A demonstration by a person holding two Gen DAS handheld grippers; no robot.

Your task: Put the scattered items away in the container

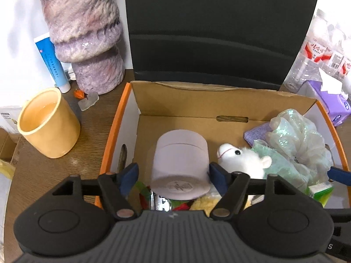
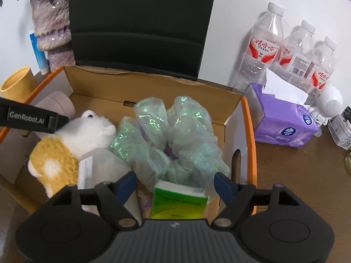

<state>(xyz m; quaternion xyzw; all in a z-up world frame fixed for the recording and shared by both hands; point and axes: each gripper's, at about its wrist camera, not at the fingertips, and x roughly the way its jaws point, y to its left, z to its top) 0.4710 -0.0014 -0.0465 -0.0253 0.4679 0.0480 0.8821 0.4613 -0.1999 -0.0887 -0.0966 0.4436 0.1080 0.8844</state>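
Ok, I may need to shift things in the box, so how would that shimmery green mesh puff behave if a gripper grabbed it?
The mesh puff looks like gathered sheer netting, so it would probably squash and flop rather than hold shape. It seems light for its bulk. Its loose ruffles spill over the green packet, so they might snag or drag neighbours in the cardboard box.

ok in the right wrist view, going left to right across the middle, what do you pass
yellow cup → left gripper's arm → white plush toy → iridescent mesh scrunchie → box's orange right rim → purple tissue pack → white round speaker
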